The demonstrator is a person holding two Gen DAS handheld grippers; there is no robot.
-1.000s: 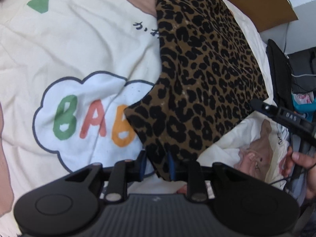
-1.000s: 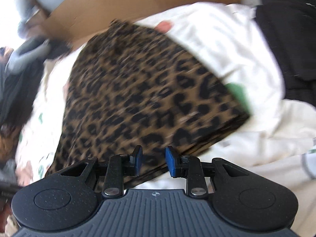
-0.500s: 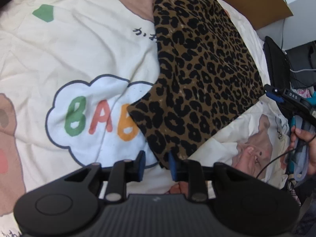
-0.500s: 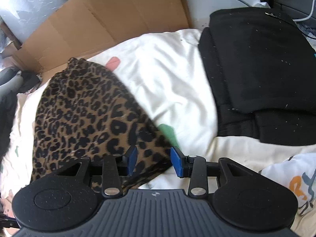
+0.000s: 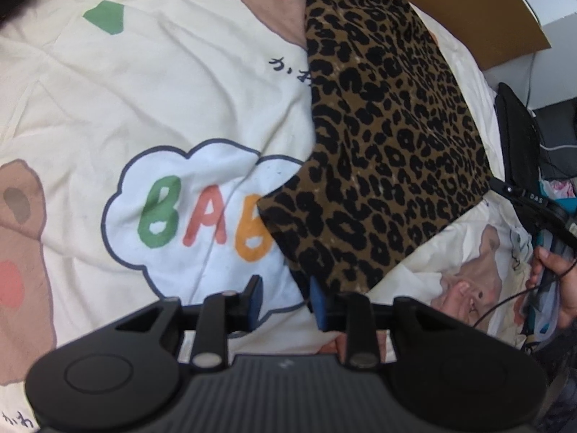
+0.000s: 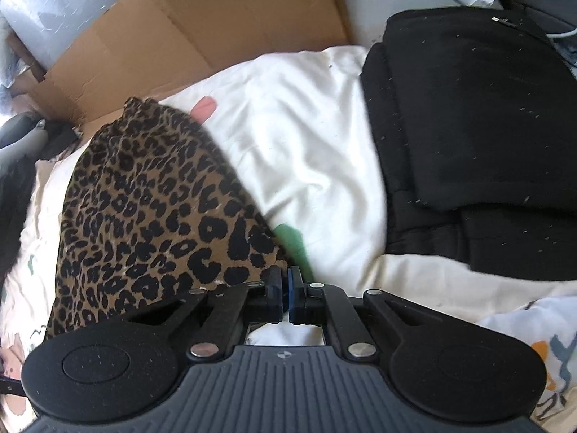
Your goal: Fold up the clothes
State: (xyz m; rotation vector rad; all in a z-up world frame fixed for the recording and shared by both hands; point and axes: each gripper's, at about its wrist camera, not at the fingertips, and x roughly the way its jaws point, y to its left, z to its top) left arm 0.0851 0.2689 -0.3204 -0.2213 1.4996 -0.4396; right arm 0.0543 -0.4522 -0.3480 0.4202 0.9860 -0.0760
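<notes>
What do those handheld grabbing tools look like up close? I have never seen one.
Each is matte black plastic: a ribbed grey-black body, two rounded discs at the sides, and slim linkage bars with silver rivets that lead to blue-padded jaws. The left gripper and the right gripper look identical. Seen from the left one, the right carries white "DAS" lettering and a thin black cable.

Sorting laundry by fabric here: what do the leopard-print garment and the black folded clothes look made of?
The leopard-print garment looks like thin, matte woven or jersey cloth: it drapes softly and lies flat. The black folded clothes look thicker, perhaps fleece or knit: matte, holding lint specks. Neither can be confirmed by sight.
</notes>
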